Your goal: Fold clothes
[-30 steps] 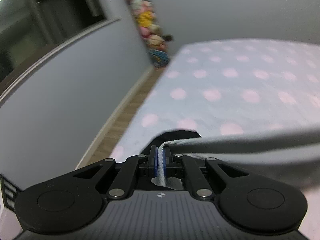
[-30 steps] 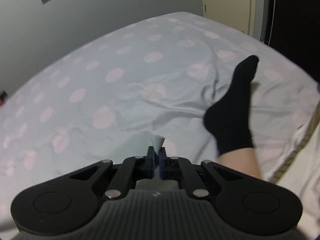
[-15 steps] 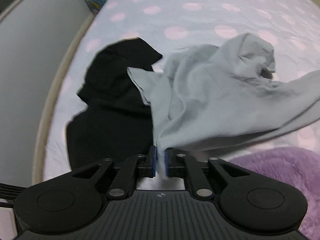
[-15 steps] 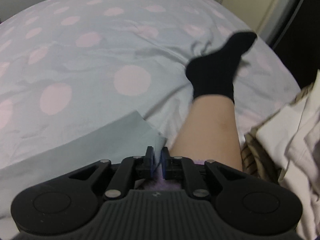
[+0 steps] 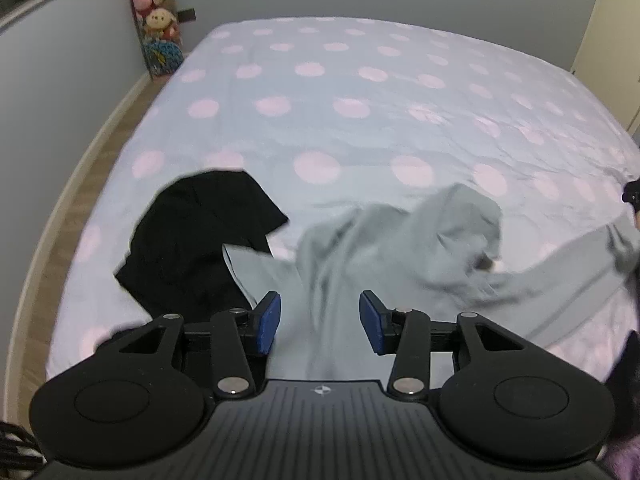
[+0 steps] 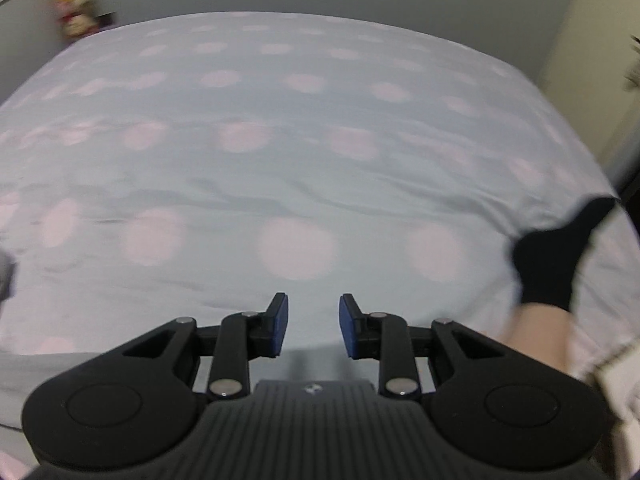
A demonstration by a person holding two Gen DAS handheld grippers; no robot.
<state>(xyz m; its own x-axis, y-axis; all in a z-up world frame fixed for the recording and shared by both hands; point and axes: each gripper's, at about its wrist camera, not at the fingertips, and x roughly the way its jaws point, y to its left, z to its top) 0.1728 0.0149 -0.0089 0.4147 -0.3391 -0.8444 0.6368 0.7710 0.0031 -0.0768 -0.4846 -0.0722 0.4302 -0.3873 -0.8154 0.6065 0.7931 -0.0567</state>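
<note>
A grey garment (image 5: 400, 256) lies crumpled on the polka-dot bed sheet (image 5: 340, 92) in the left wrist view, one sleeve stretching to the right. My left gripper (image 5: 319, 322) is open just above its near edge, holding nothing. A black garment (image 5: 192, 240) lies to the left of the grey one, partly under it. My right gripper (image 6: 313, 325) is open and empty above the sheet (image 6: 280, 152); a strip of grey fabric (image 6: 304, 364) shows beneath its fingers.
A person's leg in a black sock (image 6: 560, 256) rests on the bed at the right. Stuffed toys (image 5: 158, 20) hang by the wall at the bed's far left corner. The wooden floor (image 5: 52, 208) runs along the bed's left edge. A cream door (image 5: 608, 40) stands at the right.
Both grippers have opened and let go of the grey garment, which now lies on the bed. Both views have tilted up toward the far wall.
</note>
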